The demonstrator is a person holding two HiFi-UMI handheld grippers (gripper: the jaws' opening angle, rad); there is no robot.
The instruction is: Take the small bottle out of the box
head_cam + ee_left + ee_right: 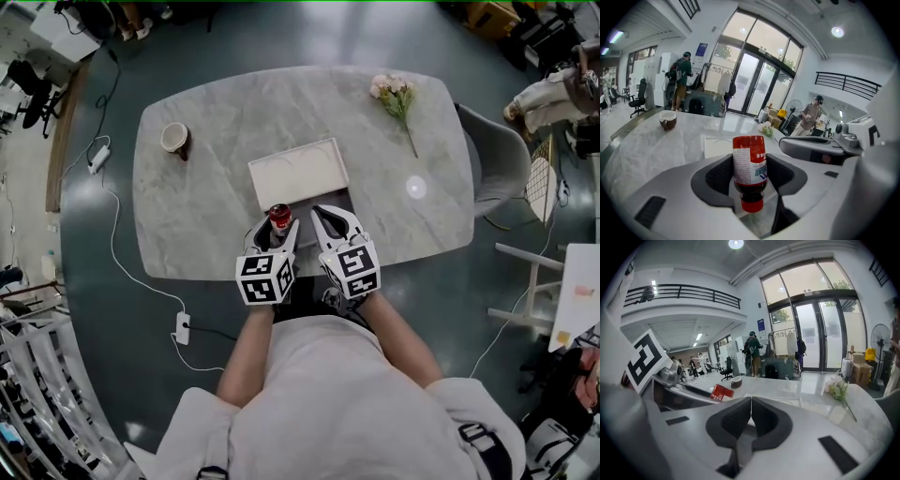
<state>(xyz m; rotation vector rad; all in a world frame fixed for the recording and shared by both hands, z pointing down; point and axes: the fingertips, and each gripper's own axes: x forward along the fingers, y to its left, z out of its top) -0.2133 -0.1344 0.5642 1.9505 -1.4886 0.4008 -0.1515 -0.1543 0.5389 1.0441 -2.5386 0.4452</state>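
The small bottle (750,169) has a red label and a red cap and hangs cap-down between the jaws of my left gripper (749,176), which is shut on it. In the head view the bottle (279,216) sits at the left gripper (278,228), just in front of the white box (298,172) on the marble table (225,131). My right gripper (323,221) hovers beside it at the table's near edge. Its jaws (750,416) meet with nothing between them. The bottle (722,392) shows red at the left of the right gripper view.
A brown-and-white cup (175,140) stands at the table's far left. A bunch of pink flowers (397,98) lies at the far right. A grey chair (502,155) stands by the table's right end. Cables and a power strip (183,327) lie on the floor at left.
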